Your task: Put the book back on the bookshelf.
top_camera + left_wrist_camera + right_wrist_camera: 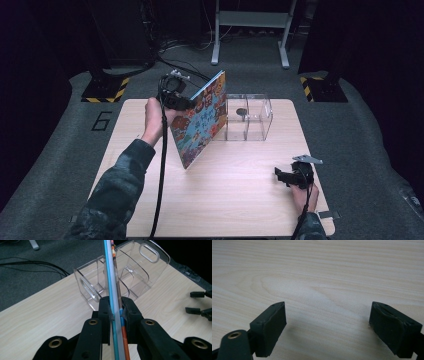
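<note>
Left gripper (115, 307) pinched the book (200, 120) edge-on; clear holder (120, 277) lay straight ahead of its jaws; right gripper (328, 322) spread, empty.

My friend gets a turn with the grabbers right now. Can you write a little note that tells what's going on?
Left gripper: shut on the colourful book, held tilted in the air over the table.
Right gripper: open, holding nothing, low over the table's near right part.
Clear plastic rack: upright at the far side, just beyond the book; its slots look free.
Done: book picked up.
Left, most likely: stand the book in one of the rack's slots, then let go.
</note>
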Available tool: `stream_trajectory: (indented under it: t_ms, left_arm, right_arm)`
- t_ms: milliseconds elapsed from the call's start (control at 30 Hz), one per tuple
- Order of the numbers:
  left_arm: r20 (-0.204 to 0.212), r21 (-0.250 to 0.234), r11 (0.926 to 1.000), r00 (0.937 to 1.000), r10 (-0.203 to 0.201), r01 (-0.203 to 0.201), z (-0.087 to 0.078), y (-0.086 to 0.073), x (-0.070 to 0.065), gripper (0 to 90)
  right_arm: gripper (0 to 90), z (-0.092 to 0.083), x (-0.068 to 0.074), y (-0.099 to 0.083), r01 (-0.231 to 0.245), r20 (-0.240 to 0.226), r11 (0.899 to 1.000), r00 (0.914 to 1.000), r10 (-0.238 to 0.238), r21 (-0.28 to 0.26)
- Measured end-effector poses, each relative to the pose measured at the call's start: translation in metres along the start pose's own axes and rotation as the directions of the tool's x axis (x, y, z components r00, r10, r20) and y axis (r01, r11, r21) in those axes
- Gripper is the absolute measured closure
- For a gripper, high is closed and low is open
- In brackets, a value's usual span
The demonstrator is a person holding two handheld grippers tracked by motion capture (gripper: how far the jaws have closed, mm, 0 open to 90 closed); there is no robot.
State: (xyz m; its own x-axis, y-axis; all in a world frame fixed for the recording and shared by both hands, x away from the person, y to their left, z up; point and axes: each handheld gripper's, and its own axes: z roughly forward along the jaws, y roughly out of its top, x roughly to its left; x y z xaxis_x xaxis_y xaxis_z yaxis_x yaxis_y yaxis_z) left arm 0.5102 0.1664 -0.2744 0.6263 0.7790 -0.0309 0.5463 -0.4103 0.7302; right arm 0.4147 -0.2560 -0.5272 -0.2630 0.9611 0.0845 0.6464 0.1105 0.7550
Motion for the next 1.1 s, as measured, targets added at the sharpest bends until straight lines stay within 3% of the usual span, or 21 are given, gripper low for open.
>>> stream_trajectory:
  t_ms: [167,467,667,733,867,1100]
  left_arm:
    - [-0.021,-0.008,0.998,0.9978,-0.062,0.062,0.007,0.007,0.0,79.2]
    - [-0.076,-0.015,0.9946,0.9917,-0.104,0.103,0.01,0.013,-0.004,79.2]
    - [-0.111,-0.057,0.9897,0.9843,-0.137,0.131,0.015,0.016,-0.004,79.2]
    - [-0.109,-0.087,0.9857,0.9821,-0.153,0.144,0.013,0.016,-0.004,79.8]
    - [-0.114,-0.086,0.9891,0.9851,-0.129,0.119,0.017,0.02,-0.006,81.3]
    - [-0.083,-0.084,0.9863,0.9854,-0.149,0.142,0.018,0.009,0.005,81.3]
  right_arm:
    - [13.5,0.0,0.0,0.0,0.0,0.001,1.0,1.0,0.0,-0.001]
    - [13.5,0.0,0.0,0.0,-0.009,0.006,1.0,0.9999,0.009,-0.006]
    - [13.5,0.0,0.001,0.0,-0.02,0.004,1.0,0.9998,0.02,-0.005]
    - [13.5,0.0,0.0,0.0,-0.009,0.006,1.0,0.9999,0.009,-0.006]
    - [13.6,0.0,0.001,0.0,-0.02,0.007,1.0,0.9998,0.02,-0.004]
    - [13.6,0.0,0.001,0.0,-0.008,-0.004,1.0,1.0,0.008,-0.005]
